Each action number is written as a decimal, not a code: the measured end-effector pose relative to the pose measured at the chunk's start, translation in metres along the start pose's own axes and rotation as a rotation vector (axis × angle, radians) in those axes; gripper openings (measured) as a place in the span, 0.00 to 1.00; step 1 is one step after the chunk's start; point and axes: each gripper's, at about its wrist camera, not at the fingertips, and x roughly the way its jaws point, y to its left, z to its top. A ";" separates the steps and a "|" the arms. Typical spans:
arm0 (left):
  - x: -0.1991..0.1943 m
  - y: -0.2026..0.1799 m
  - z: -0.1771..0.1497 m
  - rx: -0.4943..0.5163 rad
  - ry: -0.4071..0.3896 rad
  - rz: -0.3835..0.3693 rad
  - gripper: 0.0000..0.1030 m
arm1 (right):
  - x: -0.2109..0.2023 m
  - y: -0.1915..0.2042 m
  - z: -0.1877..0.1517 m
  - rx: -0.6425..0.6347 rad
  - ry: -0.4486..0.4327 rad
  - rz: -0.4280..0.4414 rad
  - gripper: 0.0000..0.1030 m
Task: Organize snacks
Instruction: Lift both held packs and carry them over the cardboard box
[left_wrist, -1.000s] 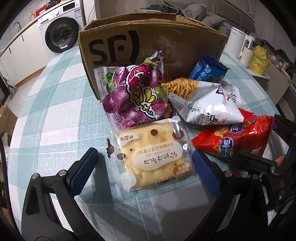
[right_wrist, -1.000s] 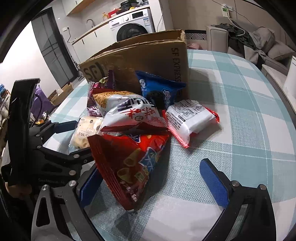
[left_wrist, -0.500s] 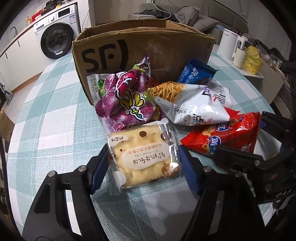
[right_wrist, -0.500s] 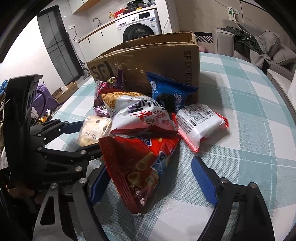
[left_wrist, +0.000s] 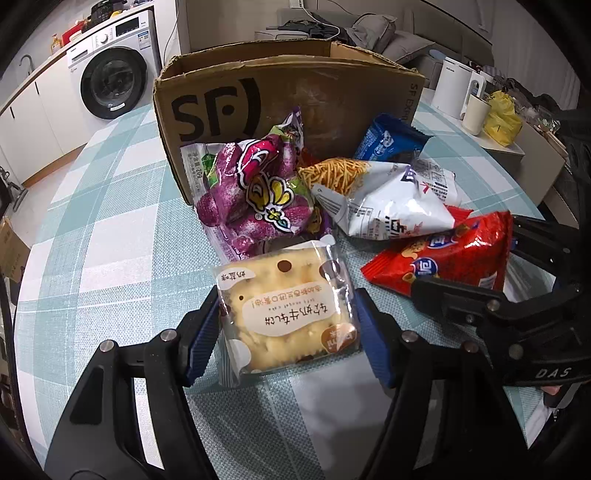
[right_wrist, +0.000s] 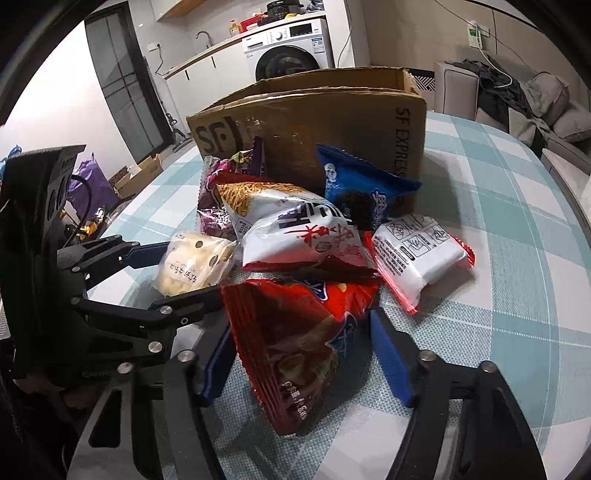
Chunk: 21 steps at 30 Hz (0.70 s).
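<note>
While jaws close, grippers (left_wrist: 284, 328) (right_wrist: 299, 354) flank snack packs.

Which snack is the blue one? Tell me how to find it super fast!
Look for the big brown cardboard box standing on the checked table. A pile of snack bags lies in front of it, and the blue bag leans against the box at the back of the pile, behind the white bag with noodle sticks. It is the only blue packet, and it shows a dark round cookie.
</note>
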 end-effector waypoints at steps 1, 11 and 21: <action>0.000 0.000 0.000 0.000 0.000 0.000 0.64 | -0.001 -0.001 -0.001 0.001 -0.001 0.000 0.60; -0.001 0.002 -0.001 -0.002 0.001 0.001 0.64 | -0.008 -0.002 -0.006 -0.012 -0.014 0.007 0.52; -0.010 0.001 -0.004 -0.009 -0.012 -0.002 0.64 | -0.019 -0.006 -0.012 -0.007 -0.030 0.003 0.49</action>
